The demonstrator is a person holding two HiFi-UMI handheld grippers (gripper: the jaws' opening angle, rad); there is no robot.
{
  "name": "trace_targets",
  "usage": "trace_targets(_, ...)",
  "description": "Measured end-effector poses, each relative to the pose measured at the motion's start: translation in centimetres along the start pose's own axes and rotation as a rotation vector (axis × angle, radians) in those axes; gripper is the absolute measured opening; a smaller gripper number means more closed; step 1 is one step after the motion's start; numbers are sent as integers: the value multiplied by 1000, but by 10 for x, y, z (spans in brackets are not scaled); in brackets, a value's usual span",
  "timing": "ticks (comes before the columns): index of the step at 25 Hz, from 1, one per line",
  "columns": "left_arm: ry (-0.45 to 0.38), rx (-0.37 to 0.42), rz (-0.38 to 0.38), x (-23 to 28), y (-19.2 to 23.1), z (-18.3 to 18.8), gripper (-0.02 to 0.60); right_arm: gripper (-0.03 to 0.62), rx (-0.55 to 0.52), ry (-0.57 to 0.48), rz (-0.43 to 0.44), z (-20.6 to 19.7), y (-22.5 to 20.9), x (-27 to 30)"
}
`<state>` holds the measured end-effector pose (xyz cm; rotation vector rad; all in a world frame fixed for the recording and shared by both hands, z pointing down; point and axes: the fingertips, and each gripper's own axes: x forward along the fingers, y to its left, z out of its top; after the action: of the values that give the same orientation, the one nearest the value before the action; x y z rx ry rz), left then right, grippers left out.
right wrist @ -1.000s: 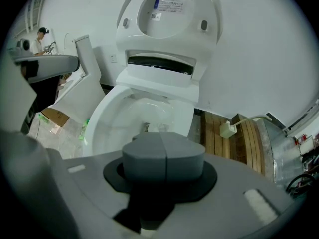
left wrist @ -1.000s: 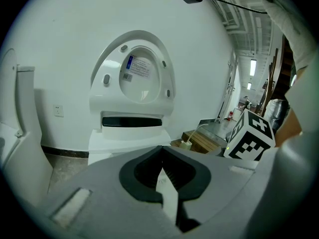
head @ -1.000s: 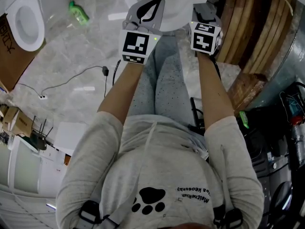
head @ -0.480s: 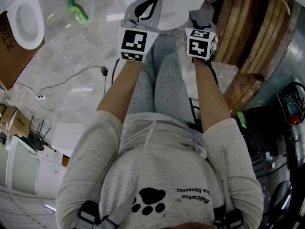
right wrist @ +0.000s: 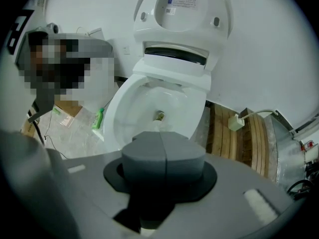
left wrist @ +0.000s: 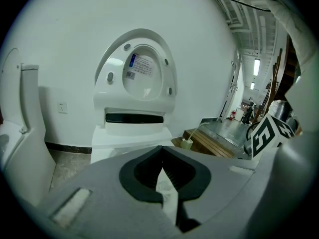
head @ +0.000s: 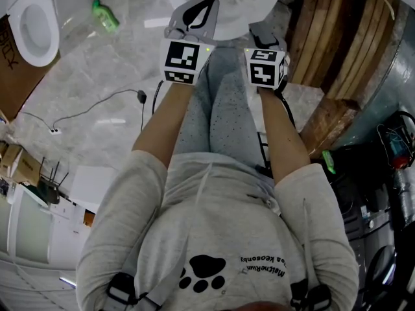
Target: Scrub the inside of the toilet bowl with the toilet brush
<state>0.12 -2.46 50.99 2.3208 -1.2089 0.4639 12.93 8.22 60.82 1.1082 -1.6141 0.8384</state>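
Observation:
The toilet stands ahead with its lid [right wrist: 187,6] raised, and its white bowl [right wrist: 149,108] is open and looks empty. In the head view the bowl's rim [head: 227,18] lies at the top, just beyond both grippers. My left gripper [left wrist: 160,151] is shut with its tips touching, and I see nothing held in it; it points at the toilet's tank and lid [left wrist: 137,76]. My right gripper [right wrist: 160,141] is shut, pads pressed together and empty, and hangs just before the bowl's front rim. From above, the left gripper [head: 202,2] and right gripper [head: 262,36] sit side by side. No toilet brush shows in any view.
A second toilet [head: 35,28] stands at the far left, also seen in the left gripper view [left wrist: 20,133]. A green bottle [right wrist: 98,118] lies on the floor left of the bowl. Wooden boards [right wrist: 244,138] with a white plug [right wrist: 234,122] lie to the right. A cable [head: 97,109] crosses the floor.
The right gripper has shifted left and a little back toward the person. The left gripper has hardly moved.

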Motion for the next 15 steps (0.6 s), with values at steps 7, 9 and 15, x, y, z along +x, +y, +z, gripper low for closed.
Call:
trace_targets(7, -11, -2, 15, -2, 8, 5, 3, 150, -20, 13, 30, -4, 12, -2)
trace_targets(9, -12, -5, 21, -3, 11, 5, 2, 150, -26, 18, 41, -7, 16, -3)
trace_targets(15, -4, -1, 32, -7, 19, 3, 2, 150, -28, 24, 69, -9, 29, -4)
